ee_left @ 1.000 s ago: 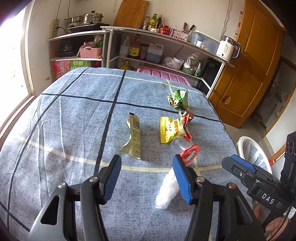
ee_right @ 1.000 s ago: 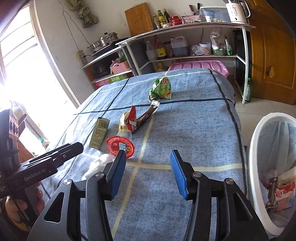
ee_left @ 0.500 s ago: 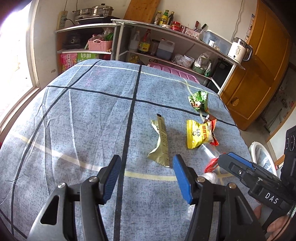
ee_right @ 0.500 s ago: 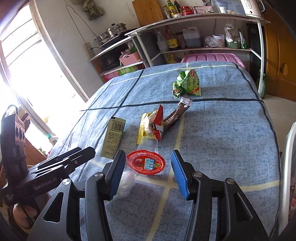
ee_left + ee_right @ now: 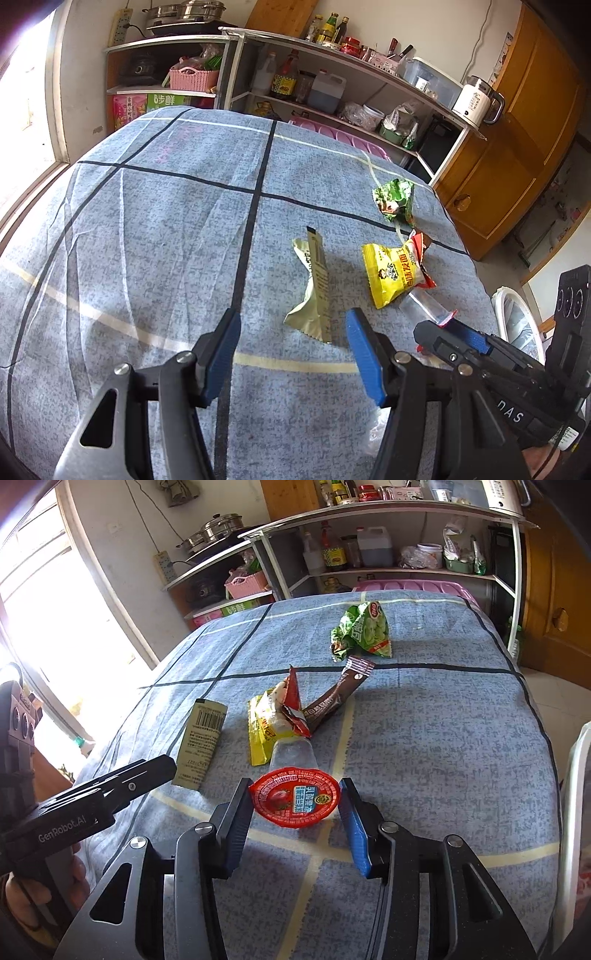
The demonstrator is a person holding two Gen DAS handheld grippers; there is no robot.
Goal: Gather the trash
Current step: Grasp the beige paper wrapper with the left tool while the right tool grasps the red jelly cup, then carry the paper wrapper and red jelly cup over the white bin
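Note:
A clear jelly cup with a red foil lid (image 5: 295, 797) lies on its side on the blue checked tablecloth (image 5: 424, 738). My right gripper (image 5: 295, 805) is closing on it, and both blue pads touch the lid's rim. My left gripper (image 5: 291, 354) hangs open over the cloth, with an olive-gold wrapper (image 5: 314, 291) just beyond its tips and nothing between its fingers. Further on lie a yellow snack packet (image 5: 391, 273), a brown stick sachet (image 5: 332, 701) and a crumpled green packet (image 5: 362, 631). Each gripper shows in the other's view: the right gripper (image 5: 461, 339) and the left gripper (image 5: 129, 775).
A white bin (image 5: 517, 325) with a liner stands off the table's right edge. A white crumpled bit (image 5: 376, 432) lies under the left gripper's right finger. Loaded metal shelves (image 5: 388, 509) and a pink crate stand behind the table, and a wooden door (image 5: 517, 147) is at the right.
The right gripper has moved up to the jelly cup, which now sits between its narrowing jaws. The left gripper has shifted over toward the olive-gold wrapper and is still open.

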